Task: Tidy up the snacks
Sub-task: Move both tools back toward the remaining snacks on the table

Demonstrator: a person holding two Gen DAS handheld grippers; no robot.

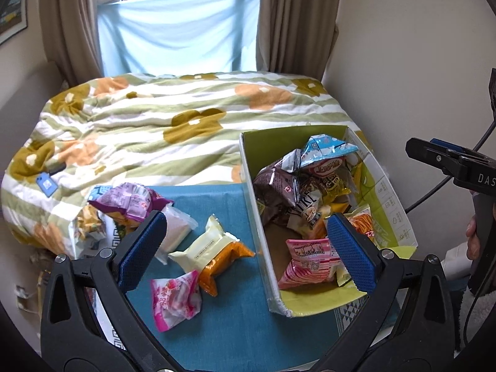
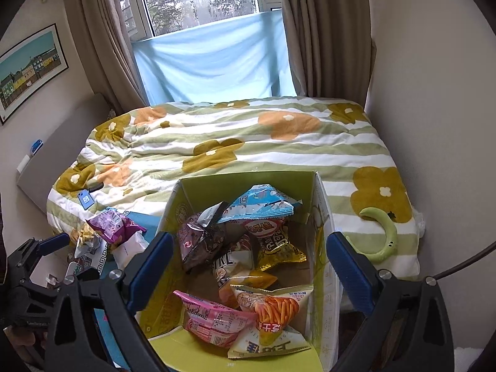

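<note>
A green-lined cardboard box (image 1: 400, 217) holds several snack bags and also shows in the right wrist view (image 2: 173, 204). On the teal mat (image 1: 235, 325) to its left lie a pink bag (image 1: 175, 299), a cream and orange pack (image 1: 214, 249), a white pack (image 1: 176, 232) and a purple bag (image 1: 130, 200). My left gripper (image 1: 245, 251) is open and empty above the mat and the box's left wall. My right gripper (image 2: 248, 266) is open and empty over the box; it also shows at the right edge of the left wrist view (image 1: 446, 161).
A bed with a floral striped duvet (image 1: 173, 124) lies behind the mat and box. A blue tag (image 1: 46, 184) and a green crescent toy (image 2: 384, 235) rest on it. Walls stand close on the right; curtains and a window are at the back.
</note>
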